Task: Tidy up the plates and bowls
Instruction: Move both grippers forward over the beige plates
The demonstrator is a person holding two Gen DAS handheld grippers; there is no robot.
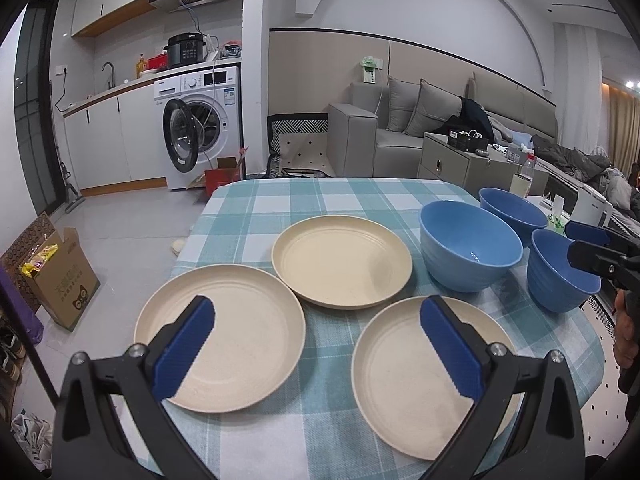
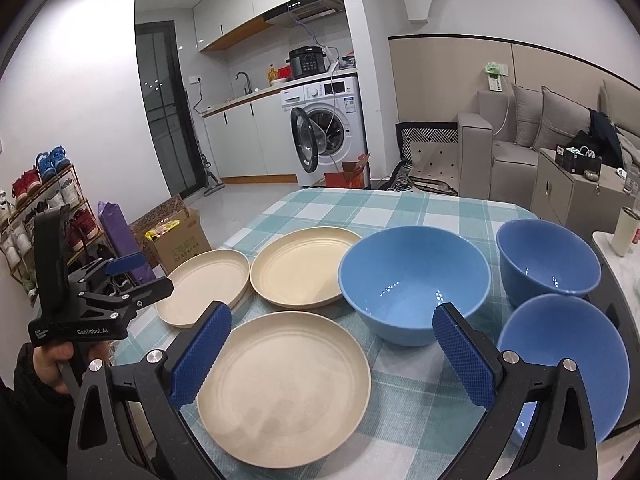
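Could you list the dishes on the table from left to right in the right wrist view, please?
Left beige plate → far beige plate → large blue bowl → far blue bowl. The near plate and near bowl overlap others in order, so they are omitted.

Checked tablecloth (image 1: pixel 280 200) covers table. Washing machine (image 1: pixel 200 120) at 11 o'clock, door open, pressure cooker (image 1: pixel 186 50) on top. Grey sofa (image 1: pixel 400 136) at 1 o'clock. Cardboard box (image 1: pixel 60 276) on floor at 9. Shoe rack (image 2: pixel 44 216) along left wall.

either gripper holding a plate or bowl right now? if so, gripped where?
Nothing held. The left gripper is open above the cream plates, and the right gripper is open above the table; no blue bowl is gripped.
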